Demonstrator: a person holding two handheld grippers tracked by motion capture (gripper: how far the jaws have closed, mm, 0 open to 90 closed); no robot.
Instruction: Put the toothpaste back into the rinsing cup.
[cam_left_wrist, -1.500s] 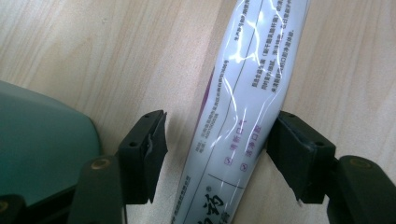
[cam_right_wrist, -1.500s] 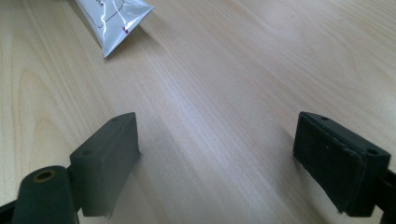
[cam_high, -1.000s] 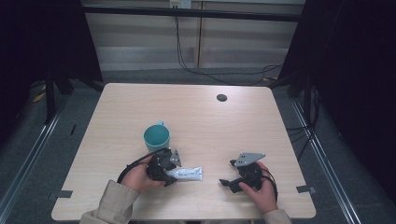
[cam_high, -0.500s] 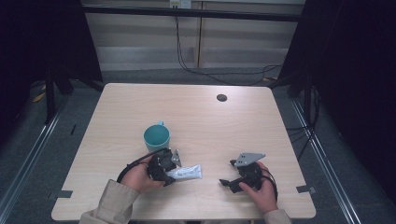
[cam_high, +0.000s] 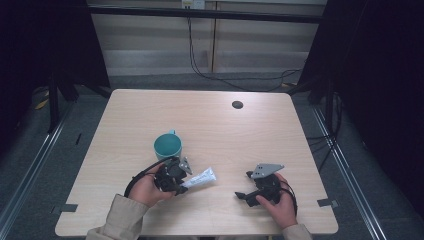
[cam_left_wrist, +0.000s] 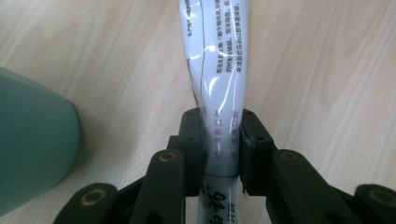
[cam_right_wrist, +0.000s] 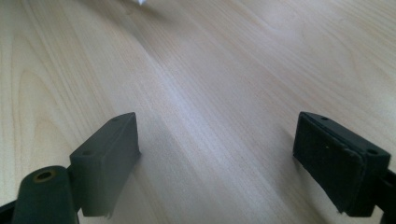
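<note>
Left gripper (cam_high: 181, 176): jaws have just been closing and now pinch a white tube (cam_high: 200, 177); in the left gripper view both pads (cam_left_wrist: 194, 140) press the tube's sides, which bulge above the grip.
Tube: white plastic with printed text, lying flat on the table (cam_high: 240, 130); it runs from the left gripper's jaws toward the right gripper, its free end well short of it.
Tube in the left gripper view (cam_left_wrist: 217, 74): it extends straight away from the jaws along the wood grain, its surface glossy with a highlight.
Right gripper (cam_high: 245, 195): jaws spread wide, nothing between them; in the right gripper view (cam_right_wrist: 215, 154) bare tabletop lies between the two pads.
Right hand (cam_high: 280, 202): resting near the table's front edge, the grey three-cornered plate (cam_high: 267, 170) on top of the gripper.
Left hand (cam_high: 147, 187): wrapped around the gripper body, a beige sleeve (cam_high: 122, 220) behind it.
Cup (cam_high: 167, 146): teal, upright, open mouth up, standing just beyond the left gripper; its wall shows at the left edge of the left gripper view (cam_left_wrist: 32, 144), near the tube but apart from it.
Table: pale wood, with a small dark round hole (cam_high: 237, 104) near its far edge.
</note>
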